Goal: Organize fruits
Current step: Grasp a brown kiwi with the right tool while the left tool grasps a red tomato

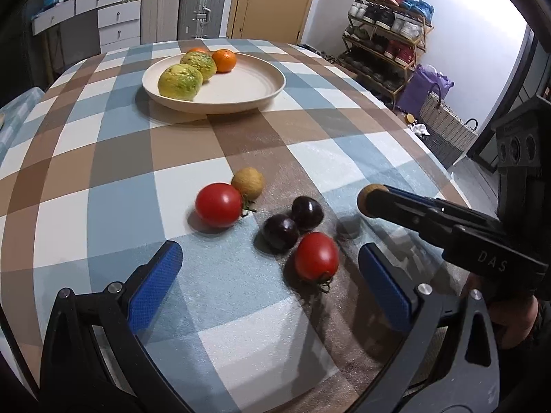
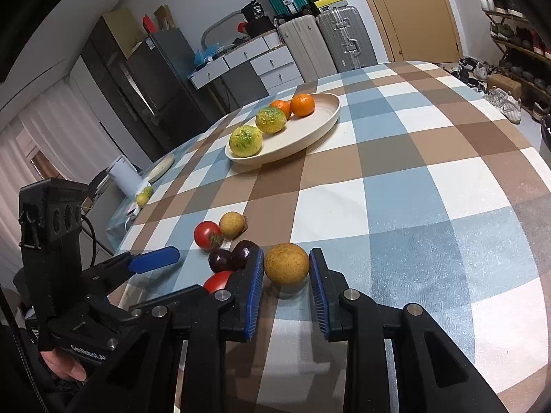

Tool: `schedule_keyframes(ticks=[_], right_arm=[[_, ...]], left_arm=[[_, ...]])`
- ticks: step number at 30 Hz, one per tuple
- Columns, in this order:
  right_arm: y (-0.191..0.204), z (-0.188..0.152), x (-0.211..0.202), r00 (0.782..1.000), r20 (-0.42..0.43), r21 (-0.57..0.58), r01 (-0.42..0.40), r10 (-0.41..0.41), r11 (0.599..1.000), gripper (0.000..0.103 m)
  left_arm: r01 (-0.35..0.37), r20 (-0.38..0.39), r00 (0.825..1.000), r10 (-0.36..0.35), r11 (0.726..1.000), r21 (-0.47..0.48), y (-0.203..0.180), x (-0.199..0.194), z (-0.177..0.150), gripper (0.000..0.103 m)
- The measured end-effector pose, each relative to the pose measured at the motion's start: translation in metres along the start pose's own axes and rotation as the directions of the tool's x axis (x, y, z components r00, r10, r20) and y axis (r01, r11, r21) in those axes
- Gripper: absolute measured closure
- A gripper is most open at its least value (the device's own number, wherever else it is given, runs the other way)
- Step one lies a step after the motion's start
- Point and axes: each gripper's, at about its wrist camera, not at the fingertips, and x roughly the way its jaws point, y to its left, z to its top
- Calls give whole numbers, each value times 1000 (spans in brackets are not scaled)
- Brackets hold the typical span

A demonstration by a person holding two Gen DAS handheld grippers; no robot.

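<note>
My right gripper (image 2: 286,275) is shut on a round tan fruit (image 2: 286,263), its blue pads pressing both sides; in the left wrist view that tan fruit (image 1: 368,199) hangs just above the cloth. My left gripper (image 1: 272,275) is open, low over the checked table, with a red tomato (image 1: 316,256) between its fingers but untouched. Beyond lie two dark plums (image 1: 280,232), a second tomato (image 1: 218,204) and a smaller tan fruit (image 1: 248,183). The cream plate (image 1: 261,93) at the far side holds two green-yellow fruits (image 1: 180,81) and two oranges (image 1: 224,60).
The round table's edge (image 1: 430,158) curves close on the right, with a woven basket (image 1: 447,127) and a shoe rack (image 1: 385,34) on the floor past it. A white cup (image 2: 124,175) and a yellow-green fruit (image 2: 144,195) sit on a side surface to the left.
</note>
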Motion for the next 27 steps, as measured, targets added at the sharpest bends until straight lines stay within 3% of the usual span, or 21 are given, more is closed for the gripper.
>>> schedule_keyframes(ticks=[6, 8, 12, 13, 16, 27], right_arm=[[-3, -3, -3, 1000, 10, -1, -18, 18, 1000, 75], [-4, -4, -4, 1000, 14, 1, -22, 22, 1000, 75], [-7, -5, -6, 999, 21, 8, -26, 26, 1000, 75], [-8, -6, -7, 999, 23, 10, -27, 27, 1000, 75], [-10, -7, -8, 999, 28, 18, -29, 29, 999, 75], [-6, -4, -11, 998, 41, 9, -48, 48, 999, 75]], left_arm=[[6, -7, 1000, -6, 1000, 19, -9, 1, 0, 23], [23, -28, 999, -22, 1000, 16, -11, 4, -1, 42], [26, -49, 999, -24, 999, 40, -18, 9, -4, 59], [44, -55, 998, -42, 998, 40, -19, 9, -4, 68], [57, -62, 997, -54, 997, 51, -22, 10, -4, 78], [88, -21, 996, -87, 995, 53, -21, -8, -1, 78]])
